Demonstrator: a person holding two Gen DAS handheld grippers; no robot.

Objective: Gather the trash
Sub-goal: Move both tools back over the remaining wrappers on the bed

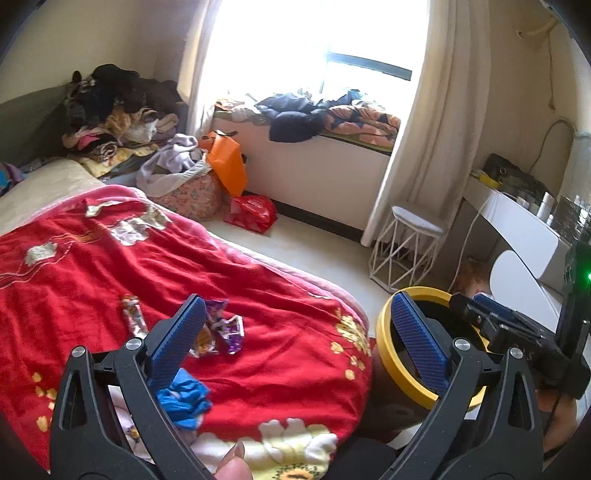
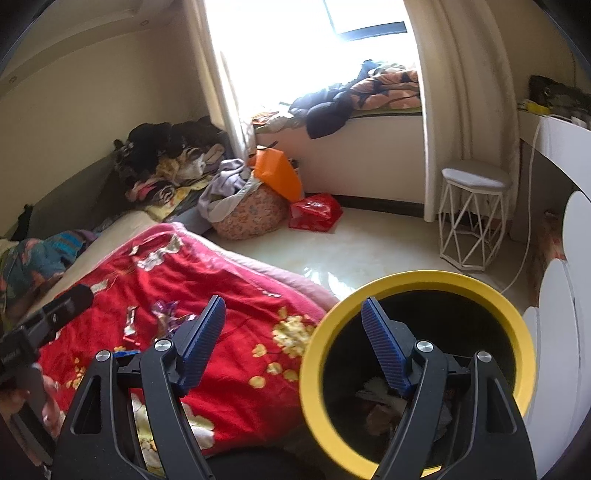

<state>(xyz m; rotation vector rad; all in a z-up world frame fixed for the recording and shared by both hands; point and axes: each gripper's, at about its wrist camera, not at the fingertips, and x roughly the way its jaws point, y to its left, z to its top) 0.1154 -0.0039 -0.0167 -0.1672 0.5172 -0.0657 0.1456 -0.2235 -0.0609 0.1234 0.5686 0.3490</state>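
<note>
Wrappers [image 1: 218,328] on red blanket [image 1: 110,266], yellow-rimmed bin [image 2: 417,369] beside, both tools spread, empty

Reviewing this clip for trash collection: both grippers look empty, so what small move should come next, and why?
Probably lower the open left gripper onto the purple wrapper on the red blanket and close. The wrapper lies loose just ahead of its fingers, and the yellow-rimmed bin waits beside the bed under the open right gripper.

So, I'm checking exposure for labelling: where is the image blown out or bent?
Left wrist view: the window is blown out to white and the curtain bows with fisheye curvature. Right wrist view: same window glare, plus a bright reflection on the floor.
</note>
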